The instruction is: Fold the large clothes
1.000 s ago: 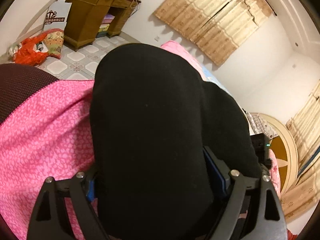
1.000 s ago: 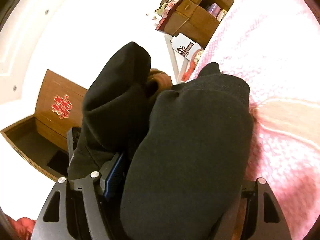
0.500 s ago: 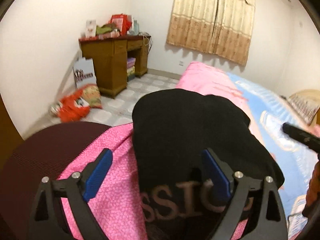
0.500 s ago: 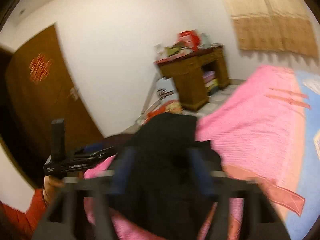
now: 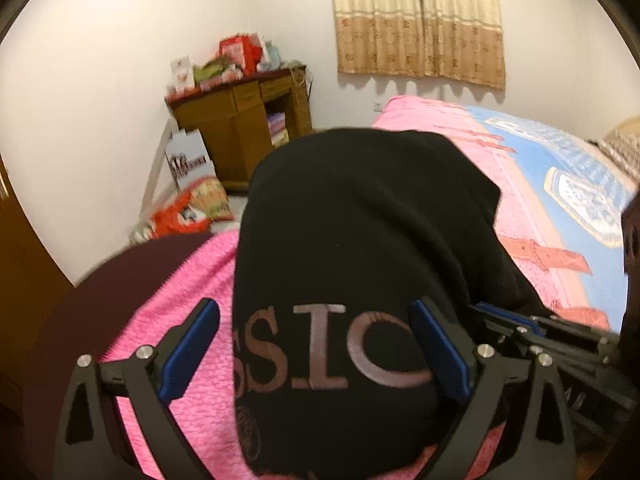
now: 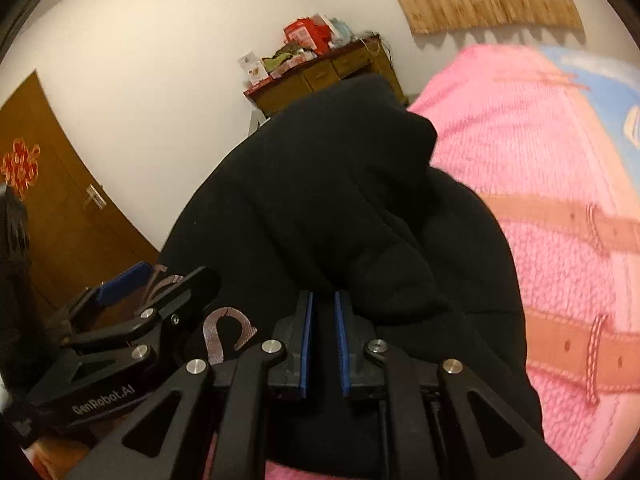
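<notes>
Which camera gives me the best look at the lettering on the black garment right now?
The left wrist view: the lettering sits large on the black garment, framed between the open left gripper. The right wrist view shows only a curved scrap of it beside the nearly closed right gripper.

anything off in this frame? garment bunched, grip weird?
The black sweatshirt lies in a rounded heap on the pink bedspread, not flat, its lettering partly wrapped out of sight. The left gripper stands open astride it. The right gripper is nearly closed, with no fabric visible between its fingers. No damage visible.
</notes>
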A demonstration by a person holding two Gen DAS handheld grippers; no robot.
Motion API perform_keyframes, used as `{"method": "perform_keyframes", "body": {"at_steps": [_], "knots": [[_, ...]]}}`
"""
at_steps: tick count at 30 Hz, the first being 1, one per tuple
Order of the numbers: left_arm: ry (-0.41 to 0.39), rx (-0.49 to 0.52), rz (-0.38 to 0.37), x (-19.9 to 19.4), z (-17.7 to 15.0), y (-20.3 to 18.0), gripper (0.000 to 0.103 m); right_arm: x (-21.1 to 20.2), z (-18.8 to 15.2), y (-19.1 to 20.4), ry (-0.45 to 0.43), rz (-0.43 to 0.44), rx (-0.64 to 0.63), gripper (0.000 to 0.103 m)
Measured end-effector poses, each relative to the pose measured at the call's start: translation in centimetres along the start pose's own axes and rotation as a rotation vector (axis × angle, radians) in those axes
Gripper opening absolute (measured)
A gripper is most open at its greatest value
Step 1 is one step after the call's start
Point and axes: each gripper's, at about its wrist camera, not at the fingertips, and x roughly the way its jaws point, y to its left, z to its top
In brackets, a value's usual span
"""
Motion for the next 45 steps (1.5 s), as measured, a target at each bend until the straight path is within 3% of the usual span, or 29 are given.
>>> {"method": "perform_keyframes", "body": {"at_steps": [3,8,10,12,13,22,35,45], "knots": [[-0.034,0.033,0.014,-2.7,-0.7,-0.5,0.099,-2.7,-1.0,0.4,-0.012,0.004,0.042,0.013],[-0.052,0.014,0.014,-5.9,-2.0,-0.3,0.103,-8.5,-4.3,3.2,-0.142,-0.081,0.038,0.018],[-0.06,0.013,0.017,-7.0,-2.3,-0.4,0.103,-10.2,-5.6,3.8,-0.184,-0.126,0.009,0.033],[-0.07,0.006,0.02,-7.9,-2.7,-0.3,0.103,-12.2,-6.6,3.9,-0.226,-0.159,-0.005,0.06],[-0.078,0.007,0.016,-8.5,-2.9,-0.6,0.103,-13.1,-7.0,4.2,-0.253,-0.179,-0.013,0.062],[-0.133,0.012,0.027,-11.9,-3.9,-0.9,0.103,-20.2,-8.4,7.6,-0.379,-0.276,-0.079,0.062],[-0.183,-0.093,0.084,-14.6,-5.0,1.3,0.103,-24.5,-10.0,12.8,-0.543,-0.357,-0.216,0.064],[-0.192,-0.123,0.085,-14.8,-5.3,1.6,0.103,-24.9,-10.4,12.4,-0.547,-0.346,-0.187,0.065]]}}
